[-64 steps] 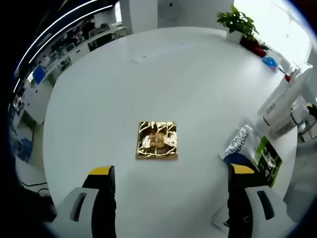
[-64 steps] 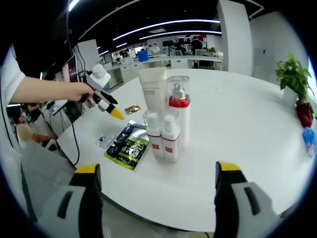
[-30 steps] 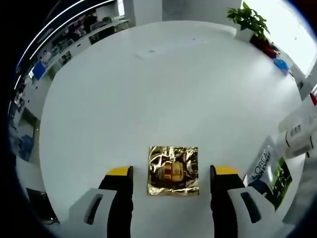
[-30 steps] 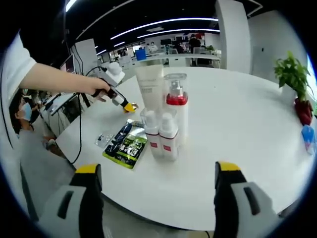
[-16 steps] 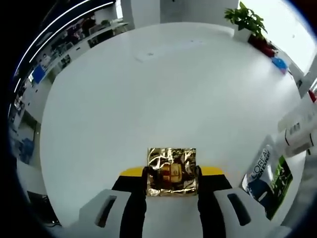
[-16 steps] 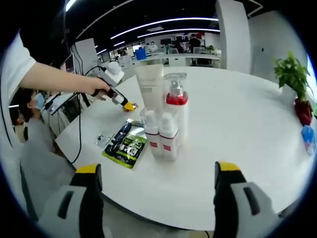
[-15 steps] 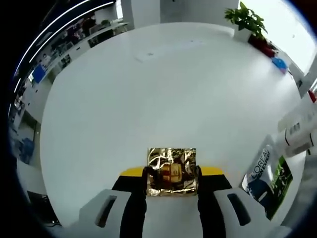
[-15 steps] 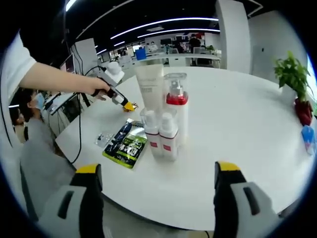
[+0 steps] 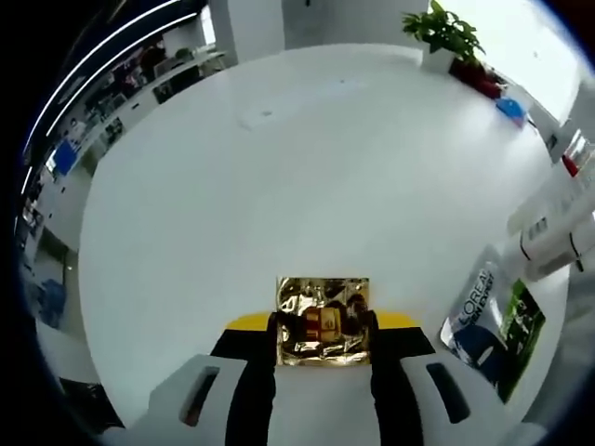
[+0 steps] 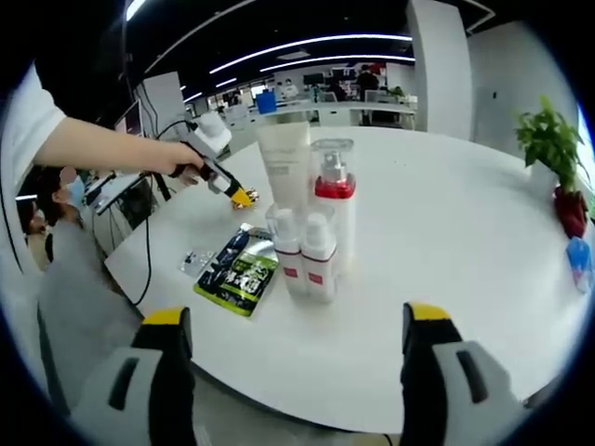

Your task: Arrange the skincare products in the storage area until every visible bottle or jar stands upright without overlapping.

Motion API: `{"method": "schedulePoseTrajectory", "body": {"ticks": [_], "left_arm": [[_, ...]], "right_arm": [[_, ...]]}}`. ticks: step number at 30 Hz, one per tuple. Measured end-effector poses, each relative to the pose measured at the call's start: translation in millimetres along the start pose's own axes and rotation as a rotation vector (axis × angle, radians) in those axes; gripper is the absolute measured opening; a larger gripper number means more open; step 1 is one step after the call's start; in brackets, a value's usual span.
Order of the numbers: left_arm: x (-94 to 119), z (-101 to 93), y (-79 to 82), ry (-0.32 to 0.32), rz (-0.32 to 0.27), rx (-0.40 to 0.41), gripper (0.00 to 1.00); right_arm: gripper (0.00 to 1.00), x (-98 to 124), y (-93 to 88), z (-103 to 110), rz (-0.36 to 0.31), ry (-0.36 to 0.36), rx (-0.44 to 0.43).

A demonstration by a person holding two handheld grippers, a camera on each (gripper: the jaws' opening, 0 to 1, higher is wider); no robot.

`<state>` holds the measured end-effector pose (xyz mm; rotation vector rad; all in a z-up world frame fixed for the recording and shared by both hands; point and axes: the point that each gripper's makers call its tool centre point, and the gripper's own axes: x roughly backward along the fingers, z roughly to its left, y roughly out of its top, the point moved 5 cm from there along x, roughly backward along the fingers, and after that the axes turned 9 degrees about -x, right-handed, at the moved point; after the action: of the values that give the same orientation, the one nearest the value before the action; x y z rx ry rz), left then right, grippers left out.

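Skincare bottles stood grouped near the middle of the round white table [image 10: 446,242], and I take that cluster as my landmark. In the right gripper view, going left to right: a person's hand [image 10: 172,160] held the left gripper [image 10: 244,197] out to the left of the cluster, its yellow-tipped jaws pinched shut on a small gold sachet [image 10: 247,198] near the tabletop. Just nearer than that, left of the bottles, a green and black L'Oreal packet [image 10: 237,271] lay flat. Then came the cluster itself, all upright and touching or nearly so: a tall white tube [image 10: 286,167] at the back, a pump bottle with a red collar [image 10: 333,209] beside it, and two small white bottles with red labels [image 10: 304,253] in front. Far right of them, a potted plant [image 10: 547,139] sat at the table's edge. The right gripper [image 10: 297,353] hung wide open, empty, short of the table edge.

In the left gripper view, the gold sachet [image 9: 323,320] was clamped between the closed jaws of the left gripper [image 9: 323,325], with the packet [image 9: 493,321] and the bottles' bases [image 9: 553,218] off to its right.
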<state>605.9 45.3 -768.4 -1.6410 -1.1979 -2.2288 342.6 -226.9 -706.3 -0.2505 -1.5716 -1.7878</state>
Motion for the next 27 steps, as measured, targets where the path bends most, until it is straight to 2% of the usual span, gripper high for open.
{"method": "schedulePoseTrajectory", "body": {"ticks": [7, 27], "left_arm": [[16.9, -9.7, 3.8, -0.017, -0.027, -0.056, 0.36], [53.9, -44.0, -5.9, -0.062, -0.079, -0.158, 0.36]], "right_arm": [[0.94, 0.5, 0.4, 1.4, -0.005, 0.009, 0.007], [0.93, 0.7, 0.8, 5.2, -0.01, 0.032, 0.022]]}}
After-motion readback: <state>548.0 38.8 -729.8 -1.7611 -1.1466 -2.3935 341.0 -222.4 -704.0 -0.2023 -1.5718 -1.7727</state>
